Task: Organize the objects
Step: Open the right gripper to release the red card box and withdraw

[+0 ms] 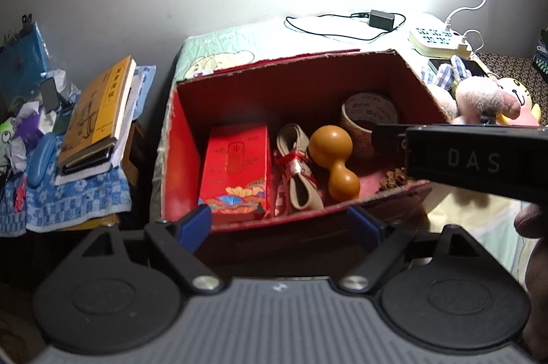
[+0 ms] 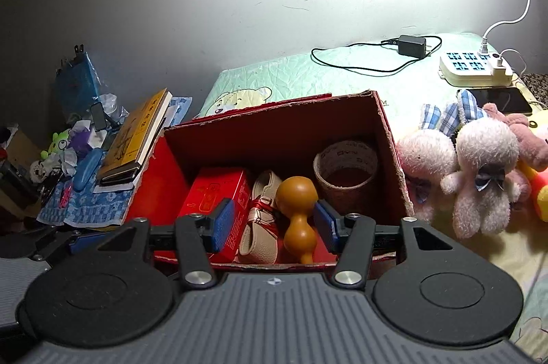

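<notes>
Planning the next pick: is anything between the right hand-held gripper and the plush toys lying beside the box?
Nothing visible blocks them. The right hand-held gripper hangs open over the red box, whose right wall stands between its fingers and the plush toys on the bedding. Lifting over that wall should give an open path.

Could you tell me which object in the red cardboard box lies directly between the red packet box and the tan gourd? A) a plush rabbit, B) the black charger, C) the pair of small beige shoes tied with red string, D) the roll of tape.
C: the small beige shoes lie between the red packet box and the gourd inside the red cardboard box.
</notes>
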Demonstrator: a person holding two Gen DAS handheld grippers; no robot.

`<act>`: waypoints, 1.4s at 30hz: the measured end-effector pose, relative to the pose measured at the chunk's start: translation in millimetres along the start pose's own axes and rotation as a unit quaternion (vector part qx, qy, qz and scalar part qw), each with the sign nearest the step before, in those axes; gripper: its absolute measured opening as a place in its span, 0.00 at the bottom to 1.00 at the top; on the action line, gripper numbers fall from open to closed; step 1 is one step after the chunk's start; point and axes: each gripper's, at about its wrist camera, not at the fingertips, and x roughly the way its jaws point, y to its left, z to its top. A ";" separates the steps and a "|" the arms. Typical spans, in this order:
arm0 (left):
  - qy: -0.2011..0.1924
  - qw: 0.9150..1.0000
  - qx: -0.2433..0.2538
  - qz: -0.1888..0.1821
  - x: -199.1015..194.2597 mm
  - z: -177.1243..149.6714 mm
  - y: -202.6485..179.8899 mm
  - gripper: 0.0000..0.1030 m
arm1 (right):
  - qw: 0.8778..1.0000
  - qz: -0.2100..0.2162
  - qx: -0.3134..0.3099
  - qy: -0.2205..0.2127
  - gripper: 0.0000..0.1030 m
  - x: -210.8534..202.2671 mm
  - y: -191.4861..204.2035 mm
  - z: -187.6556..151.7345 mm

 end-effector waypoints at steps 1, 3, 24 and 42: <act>0.002 1.000 -0.003 -0.001 -2.1 -3.5 -1.1 0.87 | 1.000 0.002 0.000 -0.001 0.53 -4.0 0.2 -3.0; 0.006 1.000 -0.010 -0.004 -4.3 -9.7 -3.5 0.89 | 1.000 0.002 -0.003 -0.004 0.53 -10.2 0.1 -7.7; 0.061 0.998 -0.025 0.006 25.6 -40.9 -27.4 0.93 | 0.999 -0.039 -0.008 0.004 0.58 -15.2 -19.1 -45.4; 0.117 0.992 -0.036 0.019 53.4 -55.4 -25.9 0.90 | 0.996 -0.054 -0.010 0.067 0.58 6.9 -21.7 -60.2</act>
